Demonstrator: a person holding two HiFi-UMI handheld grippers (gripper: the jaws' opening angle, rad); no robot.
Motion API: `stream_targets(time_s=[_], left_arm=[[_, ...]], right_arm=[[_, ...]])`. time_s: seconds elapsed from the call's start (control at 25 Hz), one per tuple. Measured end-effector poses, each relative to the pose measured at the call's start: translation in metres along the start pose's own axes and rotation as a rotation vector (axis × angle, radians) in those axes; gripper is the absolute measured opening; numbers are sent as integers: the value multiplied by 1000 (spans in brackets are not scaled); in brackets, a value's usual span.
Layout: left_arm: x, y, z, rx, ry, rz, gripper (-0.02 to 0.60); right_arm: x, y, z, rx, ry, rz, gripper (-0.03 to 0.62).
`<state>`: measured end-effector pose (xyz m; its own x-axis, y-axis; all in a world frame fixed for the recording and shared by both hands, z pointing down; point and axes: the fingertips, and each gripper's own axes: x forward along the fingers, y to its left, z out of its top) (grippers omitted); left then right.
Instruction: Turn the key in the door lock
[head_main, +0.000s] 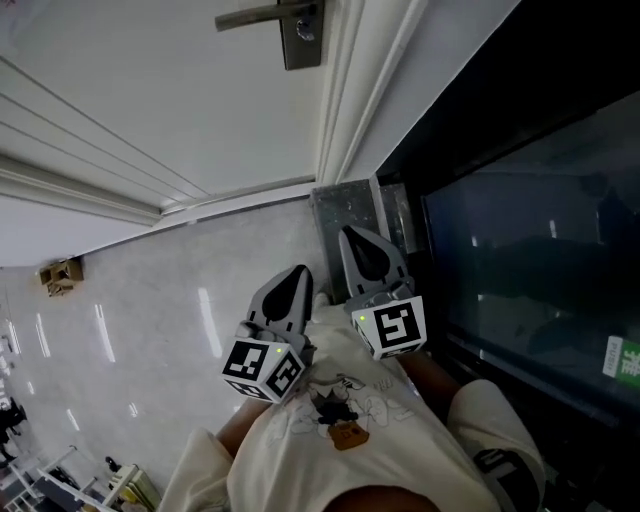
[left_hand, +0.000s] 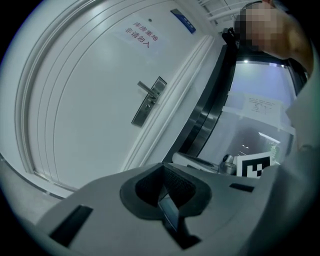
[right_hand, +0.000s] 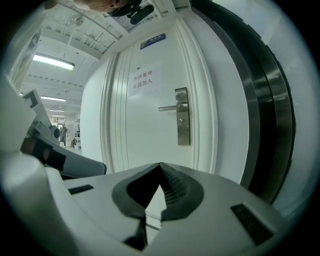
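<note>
Right gripper (right_hand: 160, 165): jaws pressed together, tips meeting, nothing between them. Left gripper (left_hand: 162, 166): your jaws are together at the tips too. A dark strip shows in the slot behind them, and I cannot tell what it is.

Neither gripper touches anything. The lock plate (right_hand: 183, 117) sits on the white door (right_hand: 140, 135), well apart from both grippers, with the lever handle (right_hand: 167, 107) sticking out from its upper part. In the head view the plate is cut by the top edge of the picture. The keyhole region is too small to show whether a key sits in it.

Hard to read: the notice (right_hand: 142, 80) on the door carries 2 lines of small print, and a blue tag (right_hand: 152, 41) sits above it.

Pose: you hold the 2 grippers side by side close to your chest, both pointing at the door and a little below level. The right one is nearer the dark glass panel (head_main: 530, 230) beside the frame — its marker cube (left_hand: 255, 166) shows at the right of the left gripper view.
</note>
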<state>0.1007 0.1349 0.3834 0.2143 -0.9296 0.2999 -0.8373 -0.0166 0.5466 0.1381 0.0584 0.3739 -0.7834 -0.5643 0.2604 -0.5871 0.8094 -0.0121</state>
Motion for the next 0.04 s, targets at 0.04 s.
stream_targets(time_s=[0.04], left_arm=[[-5, -7, -5, 2, 6, 1, 6]], right_arm=[[-13, 2, -7, 14, 14, 1, 6]])
